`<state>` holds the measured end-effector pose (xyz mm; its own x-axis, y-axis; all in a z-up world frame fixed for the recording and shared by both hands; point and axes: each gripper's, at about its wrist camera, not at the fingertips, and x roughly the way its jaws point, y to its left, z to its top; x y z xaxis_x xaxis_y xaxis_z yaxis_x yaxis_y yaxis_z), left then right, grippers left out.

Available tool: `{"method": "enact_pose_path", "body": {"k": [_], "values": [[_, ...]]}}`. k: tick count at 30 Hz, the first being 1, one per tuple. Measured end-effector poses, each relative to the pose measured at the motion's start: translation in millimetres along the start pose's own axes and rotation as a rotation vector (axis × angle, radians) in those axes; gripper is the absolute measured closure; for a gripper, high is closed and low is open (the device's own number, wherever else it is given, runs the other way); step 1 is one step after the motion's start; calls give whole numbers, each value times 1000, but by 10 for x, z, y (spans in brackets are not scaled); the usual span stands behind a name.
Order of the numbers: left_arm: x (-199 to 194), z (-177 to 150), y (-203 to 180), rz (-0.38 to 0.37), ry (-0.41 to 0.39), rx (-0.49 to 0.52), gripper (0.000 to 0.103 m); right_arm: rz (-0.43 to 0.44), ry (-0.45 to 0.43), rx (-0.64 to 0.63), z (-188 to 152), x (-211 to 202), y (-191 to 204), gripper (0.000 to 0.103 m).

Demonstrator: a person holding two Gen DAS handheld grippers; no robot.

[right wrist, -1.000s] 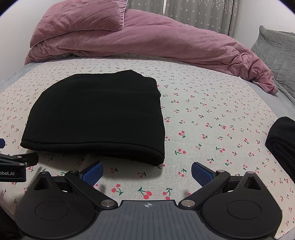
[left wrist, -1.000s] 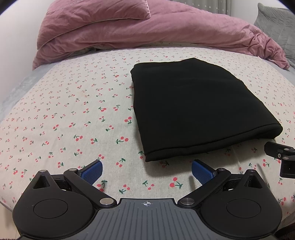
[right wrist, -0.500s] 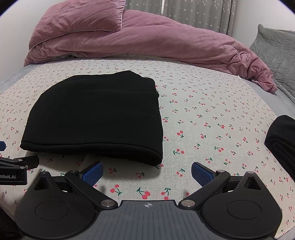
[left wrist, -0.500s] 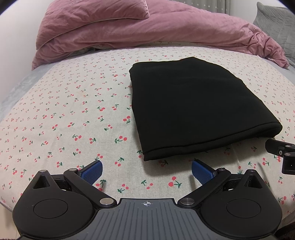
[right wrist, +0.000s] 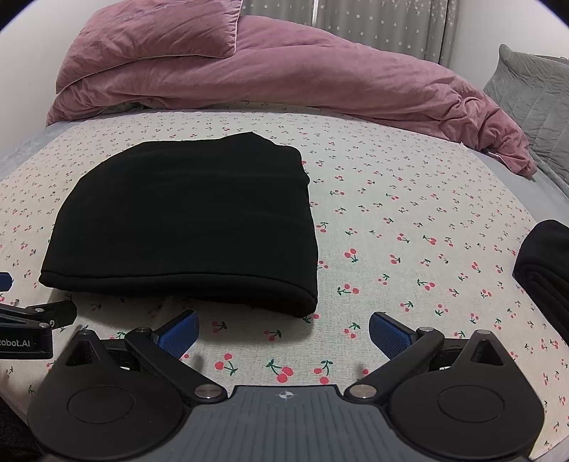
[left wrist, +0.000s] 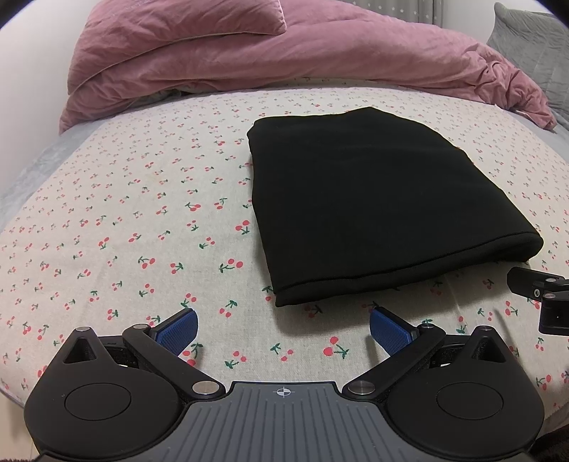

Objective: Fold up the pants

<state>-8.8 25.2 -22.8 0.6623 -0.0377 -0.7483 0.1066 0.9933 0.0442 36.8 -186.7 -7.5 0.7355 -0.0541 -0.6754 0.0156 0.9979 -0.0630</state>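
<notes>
Black pants (left wrist: 384, 209) lie folded into a thick, flat rectangle on a cherry-print bedsheet (left wrist: 135, 220), the landmark at the middle of this bed scene. To the left of the pants and nearer the camera, the left gripper (left wrist: 282, 330) hovers low over the sheet with its blue-padded fingers (left wrist: 177, 328) spread wide and nothing between them; the near corner of the pants lies just beyond the gap. To the right of the pants, the right gripper (right wrist: 282, 332) hangs at a similar height, its blue fingers (right wrist: 389, 336) likewise wide apart and empty, the rounded folded edge of the pants (right wrist: 185, 220) just ahead and left of its gap. Neither tool touches the cloth. Behind the pants, a rumpled pink duvet (right wrist: 284, 78) stretches across the head of the bed with a pink pillow (right wrist: 149, 32) on top. Farther right of the pants, a second dark folded garment (right wrist: 547, 270) sits at the sheet's edge, and a grey quilted cushion (right wrist: 533, 92) rests beyond it.
</notes>
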Motion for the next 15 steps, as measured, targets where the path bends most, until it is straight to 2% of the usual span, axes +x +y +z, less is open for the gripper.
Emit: {"method": "enact_pose_path", "body": {"k": [15], "values": [[19, -7, 6, -4, 10, 3, 0, 2, 6, 0, 7, 22, -9, 1]]}}
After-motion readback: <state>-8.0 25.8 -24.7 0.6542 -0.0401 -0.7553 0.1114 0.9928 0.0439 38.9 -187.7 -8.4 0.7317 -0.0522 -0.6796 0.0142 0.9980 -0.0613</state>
